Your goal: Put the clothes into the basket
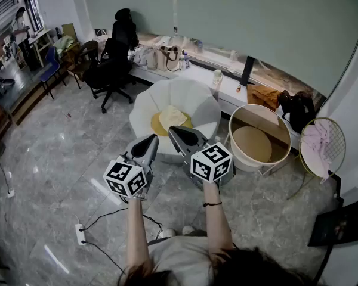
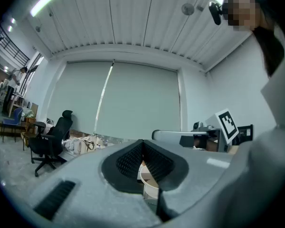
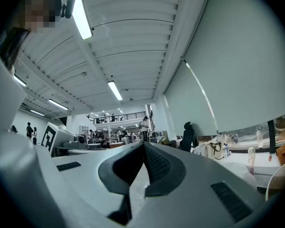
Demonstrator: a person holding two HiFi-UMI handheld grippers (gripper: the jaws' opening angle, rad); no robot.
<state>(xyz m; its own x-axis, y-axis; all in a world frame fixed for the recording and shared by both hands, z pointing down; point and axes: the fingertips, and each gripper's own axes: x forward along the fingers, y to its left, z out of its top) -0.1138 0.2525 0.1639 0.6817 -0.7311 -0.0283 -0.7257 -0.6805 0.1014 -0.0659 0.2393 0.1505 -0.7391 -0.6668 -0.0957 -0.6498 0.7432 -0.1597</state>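
Note:
A pale cream garment (image 1: 170, 117) lies on a yellow cushion in a white petal-shaped chair (image 1: 197, 97) ahead of me. To its right stands a round white wire basket (image 1: 252, 144) with a wooden bottom and nothing in it. A pink garment (image 1: 316, 142) hangs over a gold wire chair at the far right. My left gripper (image 1: 150, 139) (image 2: 142, 144) and right gripper (image 1: 174, 130) (image 3: 143, 146) are held level side by side, just short of the white chair. Both are shut with nothing between the jaws. In the left gripper view, part of the basket (image 2: 149, 186) shows below the jaws.
A black office chair (image 1: 116, 52) stands at the back left. A low ledge along the window carries bags (image 1: 161, 57) and bottles, with a brown bag (image 1: 264, 94) and a dark bag (image 1: 298, 109) further right. A power strip (image 1: 80, 234) and cable lie on the marble floor.

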